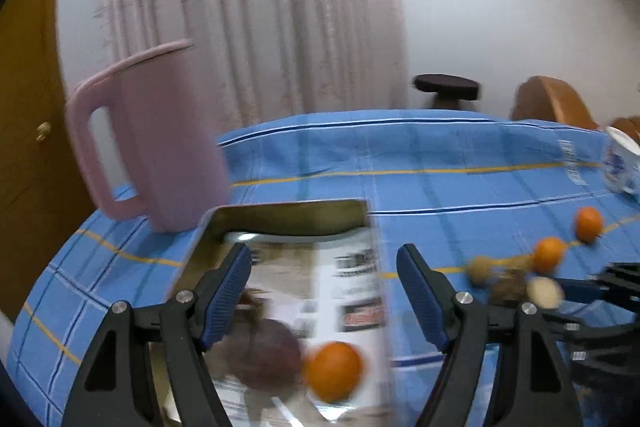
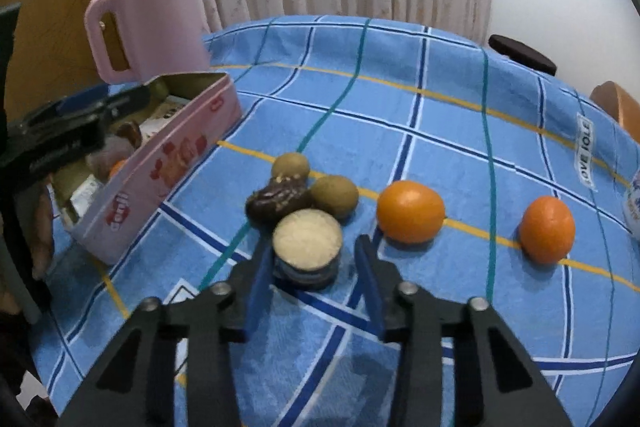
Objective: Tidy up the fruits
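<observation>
My left gripper point(image 1: 324, 259) is open over a pink tin box point(image 1: 280, 215); an orange point(image 1: 334, 371) and a dark purple fruit point(image 1: 264, 351) lie inside it. My right gripper point(image 2: 314, 255) is open around a small round can point(image 2: 307, 249) on the blue cloth. Beyond the can lie a dark brown fruit point(image 2: 276, 201), two kiwis point(image 2: 291, 165) point(image 2: 335, 195) and two oranges point(image 2: 411, 211) point(image 2: 547, 229). The tin point(image 2: 168, 163) and the left gripper point(image 2: 80, 123) show at the left of the right wrist view.
A pink jug point(image 1: 156, 143) point(image 2: 148, 23) stands behind the tin. A white patterned cup point(image 1: 622, 163) is at the far right. A dark stool point(image 1: 446, 89) and a brown chair point(image 1: 552, 103) stand past the table edge.
</observation>
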Available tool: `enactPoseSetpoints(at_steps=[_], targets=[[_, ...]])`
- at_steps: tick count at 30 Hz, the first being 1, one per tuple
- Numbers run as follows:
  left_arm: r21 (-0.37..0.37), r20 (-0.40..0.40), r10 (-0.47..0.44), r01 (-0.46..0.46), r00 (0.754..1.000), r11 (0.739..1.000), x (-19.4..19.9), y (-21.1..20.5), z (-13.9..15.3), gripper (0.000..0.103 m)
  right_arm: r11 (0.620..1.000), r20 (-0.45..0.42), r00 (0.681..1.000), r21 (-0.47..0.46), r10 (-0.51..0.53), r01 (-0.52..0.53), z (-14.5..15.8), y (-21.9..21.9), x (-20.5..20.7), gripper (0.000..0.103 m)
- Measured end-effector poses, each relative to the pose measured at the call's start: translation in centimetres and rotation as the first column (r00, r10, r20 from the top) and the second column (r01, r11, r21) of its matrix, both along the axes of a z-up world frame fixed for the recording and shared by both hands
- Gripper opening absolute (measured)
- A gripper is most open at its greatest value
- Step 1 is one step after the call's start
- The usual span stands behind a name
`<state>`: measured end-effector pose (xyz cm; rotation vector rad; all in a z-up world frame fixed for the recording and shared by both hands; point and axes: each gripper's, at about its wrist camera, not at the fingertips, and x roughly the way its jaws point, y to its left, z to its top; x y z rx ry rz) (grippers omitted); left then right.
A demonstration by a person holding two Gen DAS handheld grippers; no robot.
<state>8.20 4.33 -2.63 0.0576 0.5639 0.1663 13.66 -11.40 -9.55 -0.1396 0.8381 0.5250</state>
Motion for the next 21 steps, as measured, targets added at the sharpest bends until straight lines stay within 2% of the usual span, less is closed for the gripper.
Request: enactPoseSetpoints(at_steps=[5, 10, 14, 18, 21], targets=[[-0.007, -0.033, -0.113, 0.113, 0.993, 0.994, 0.2, -4.1, -0.2, 0.076, 1.0, 0.03, 0.999, 0.019, -0.018, 0.017, 0.5, -0.4, -0.3, 0.037], [-0.067, -0.101, -0.184, 0.178, 0.978, 0.982, 1.2, -6.3, -1.4, 0.076, 0.987, 0.066, 0.987, 0.067, -0.149, 0.145, 1.4, -3.3, -0.4, 0.037], [-0.114, -0.143, -0.229, 0.214, 0.963, 0.97, 1.8, -7.3, -2.5, 0.076, 0.972, 0.061, 0.974, 0.1, -0.217, 0.211, 1.6, -5.1, -0.1, 0.037], [-0.123, -0.174, -0.257, 0.238, 0.95, 0.963, 2.1, -8.5, -3.1, 0.076, 0.968, 0.074, 0.969, 0.102, -0.236, 0.229, 1.9, -5.4, -0.3, 0.037], [-0.167, -0.21, -0.272, 0.239, 0.939, 0.956, 3.0, -8.3, -3.7, 0.076, 0.963, 0.073, 0.964, 0.106, -0.256, 0.248, 1.9, -5.8, -0.3, 0.037]])
